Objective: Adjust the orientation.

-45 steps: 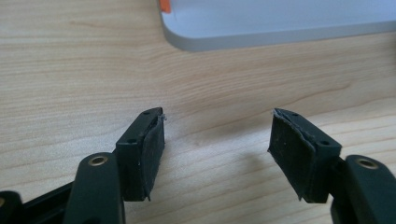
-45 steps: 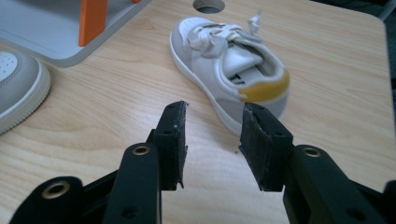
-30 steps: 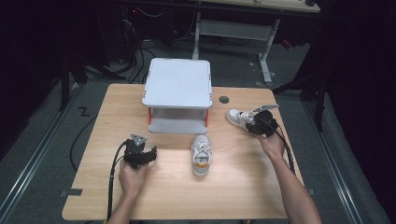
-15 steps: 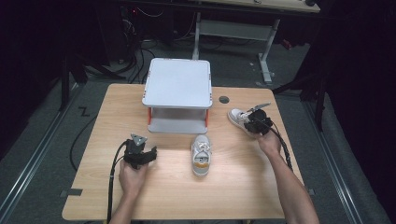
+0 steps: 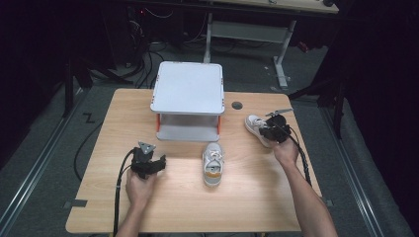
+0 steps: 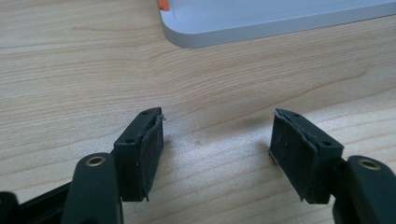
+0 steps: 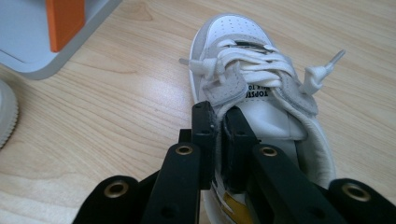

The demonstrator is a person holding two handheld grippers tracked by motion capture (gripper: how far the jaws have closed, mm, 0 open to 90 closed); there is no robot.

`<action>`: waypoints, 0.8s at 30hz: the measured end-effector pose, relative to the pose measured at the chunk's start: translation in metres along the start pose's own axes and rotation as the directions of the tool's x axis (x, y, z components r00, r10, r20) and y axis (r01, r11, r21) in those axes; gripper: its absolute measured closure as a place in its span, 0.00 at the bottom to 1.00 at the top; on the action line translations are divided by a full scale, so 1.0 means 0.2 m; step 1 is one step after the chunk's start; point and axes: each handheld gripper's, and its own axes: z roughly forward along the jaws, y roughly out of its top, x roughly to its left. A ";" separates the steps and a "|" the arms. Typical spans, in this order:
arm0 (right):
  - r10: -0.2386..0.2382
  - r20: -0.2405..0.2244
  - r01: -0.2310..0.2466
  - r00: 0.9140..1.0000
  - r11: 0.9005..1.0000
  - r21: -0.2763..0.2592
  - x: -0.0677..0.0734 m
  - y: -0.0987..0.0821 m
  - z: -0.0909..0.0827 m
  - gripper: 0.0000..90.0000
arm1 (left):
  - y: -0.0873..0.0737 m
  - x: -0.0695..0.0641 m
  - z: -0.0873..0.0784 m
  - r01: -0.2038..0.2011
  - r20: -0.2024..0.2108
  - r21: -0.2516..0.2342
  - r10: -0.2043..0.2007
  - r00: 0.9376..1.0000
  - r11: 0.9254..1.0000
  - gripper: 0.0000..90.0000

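Note:
A white and grey sneaker [image 5: 253, 123] [image 7: 252, 60] lies at the table's right side, toe pointing away from the hand. My right gripper [image 5: 271, 131] [image 7: 222, 116] is at its heel end, one jaw inside the opening and one outside. Its jaws have just been closing and now pinch the shoe's side wall. A matching second sneaker [image 5: 213, 164] lies in the middle of the table, in front of the white stand [image 5: 188, 89]. My left gripper [image 5: 159, 164] [image 6: 217, 135] rests at the left with its jaws open over bare wood.
The white two-level stand with orange legs [image 7: 65, 21] stands at the back middle of the wooden table [image 5: 247, 207]; its lower shelf [image 6: 280, 18] lies just beyond the left jaws. A small dark hole [image 5: 237, 105] sits right of the stand. Cables trail from both grippers.
My right gripper has edged a little left onto the sneaker's heel end and its jaws have closed on the side wall. The left hand and the middle sneaker have not moved.

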 end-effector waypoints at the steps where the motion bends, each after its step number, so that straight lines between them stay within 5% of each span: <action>1: 0.004 0.001 -0.004 1.000 1.000 -0.002 0.00 0.00 -0.02 0.95 | 0.00 0.00 0.00 0.000 0.000 0.000 0.000 1.000 1.000 0.39; 15: 0.017 0.019 -0.016 1.000 0.999 -0.045 0.03 -0.12 -0.19 0.95 | 0.00 0.00 0.00 0.007 0.000 0.000 -0.007 1.000 1.000 0.39; 24: -0.014 -0.032 0.013 0.999 0.999 -0.041 0.13 -0.20 -0.28 0.95 | 0.00 0.00 0.00 0.009 0.004 -0.001 -0.009 1.000 1.000 0.38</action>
